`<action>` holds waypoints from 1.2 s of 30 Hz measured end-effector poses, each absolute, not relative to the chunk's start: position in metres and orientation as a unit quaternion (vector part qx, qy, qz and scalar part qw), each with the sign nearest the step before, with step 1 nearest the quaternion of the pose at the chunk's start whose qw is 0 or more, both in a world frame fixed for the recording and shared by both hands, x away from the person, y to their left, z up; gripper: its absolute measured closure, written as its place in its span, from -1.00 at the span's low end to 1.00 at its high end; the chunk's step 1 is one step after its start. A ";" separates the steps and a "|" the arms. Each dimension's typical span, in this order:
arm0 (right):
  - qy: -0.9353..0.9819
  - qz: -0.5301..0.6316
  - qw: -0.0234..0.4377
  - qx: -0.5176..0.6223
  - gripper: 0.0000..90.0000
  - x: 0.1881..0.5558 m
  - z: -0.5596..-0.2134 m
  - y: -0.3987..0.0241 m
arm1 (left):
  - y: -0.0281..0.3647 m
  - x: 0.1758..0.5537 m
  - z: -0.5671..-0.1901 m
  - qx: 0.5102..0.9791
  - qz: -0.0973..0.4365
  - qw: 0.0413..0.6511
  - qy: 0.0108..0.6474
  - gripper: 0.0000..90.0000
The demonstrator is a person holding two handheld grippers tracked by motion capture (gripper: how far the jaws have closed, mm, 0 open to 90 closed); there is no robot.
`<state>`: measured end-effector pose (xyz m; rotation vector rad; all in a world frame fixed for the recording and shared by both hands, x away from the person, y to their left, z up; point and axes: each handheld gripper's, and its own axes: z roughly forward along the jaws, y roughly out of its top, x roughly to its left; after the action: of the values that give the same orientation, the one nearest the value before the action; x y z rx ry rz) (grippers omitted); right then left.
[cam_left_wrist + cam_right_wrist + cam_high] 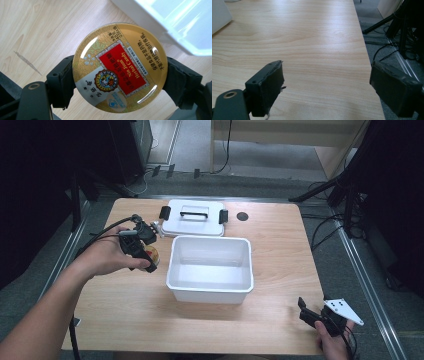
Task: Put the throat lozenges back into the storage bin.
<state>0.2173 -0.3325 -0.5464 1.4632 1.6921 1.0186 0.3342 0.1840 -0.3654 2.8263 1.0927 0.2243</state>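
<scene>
A round gold candy tin (120, 67) with a red label sits between the two black pads of my left gripper (120, 81), which is shut on it at its rim. In the high view the tin (152, 253) hangs over the table's left half in that gripper (148, 260), just left of an open white plastic bin (210, 290). A corner of the bin (175, 27) lies beyond the tin. My right gripper (303, 311) rests low at the table's front right corner, and its jaws (332, 85) stand wide open over bare wood.
The bin's white lid (194, 220), with black handle and clips, lies flat behind the bin. A small dark round hole (242, 216) is in the tabletop to its right. Cables and stand legs (387, 22) lie on the floor past the table's right edge.
</scene>
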 end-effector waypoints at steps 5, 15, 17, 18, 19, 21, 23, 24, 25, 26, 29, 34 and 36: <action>0.649 0.390 0.335 0.561 -0.73 0.217 -0.546 -0.333 | 0.174 0.337 -0.357 0.934 0.072 0.054 0.346 -0.54; 0.650 0.390 0.334 0.560 -0.73 0.217 -0.546 -0.332 | 0.153 0.340 -0.351 0.946 0.075 0.061 0.309 -0.54; 0.650 0.390 0.333 0.561 -0.73 0.217 -0.546 -0.333 | 0.147 0.339 -0.352 0.948 0.075 0.060 0.302 -0.54; 0.649 0.391 0.333 0.561 -0.73 0.217 -0.546 -0.333 | 0.147 0.339 -0.352 0.948 0.075 0.060 0.302 -0.54; 0.649 0.391 0.333 0.561 -0.73 0.217 -0.546 -0.333 | 0.143 0.339 -0.353 0.950 0.075 0.060 0.297 -0.54; 0.649 0.391 0.334 0.561 -0.73 0.218 -0.546 -0.333 | 0.139 0.339 -0.353 0.951 0.074 0.061 0.293 -0.54; 0.649 0.391 0.333 0.562 -0.73 0.217 -0.546 -0.333 | 0.135 0.340 -0.354 0.952 0.075 0.061 0.289 -0.54; 0.649 0.391 0.333 0.561 -0.73 0.217 -0.546 -0.333 | 0.133 0.340 -0.354 0.954 0.074 0.059 0.284 -0.54; 0.649 0.391 0.333 0.561 -0.73 0.217 -0.546 -0.333 | 0.130 0.340 -0.355 0.955 0.075 0.061 0.281 -0.54; 0.649 0.391 0.332 0.561 -0.73 0.217 -0.546 -0.333 | 0.129 0.340 -0.355 0.956 0.073 0.061 0.279 -0.54; 0.649 0.391 0.332 0.561 -0.73 0.218 -0.546 -0.333 | 0.123 0.340 -0.356 0.958 0.072 0.064 0.271 -0.54; 0.650 0.391 0.331 0.561 -0.73 0.218 -0.546 -0.333 | 0.115 0.341 -0.360 0.961 0.070 0.072 0.257 -0.54; 0.650 0.392 0.331 0.561 -0.73 0.218 -0.546 -0.333 | 0.112 0.342 -0.362 0.963 0.069 0.072 0.250 -0.54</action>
<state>0.2176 -0.3328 -0.5464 1.4673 1.6978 1.0236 0.3416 0.1119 -0.3618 2.8939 0.7527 0.2087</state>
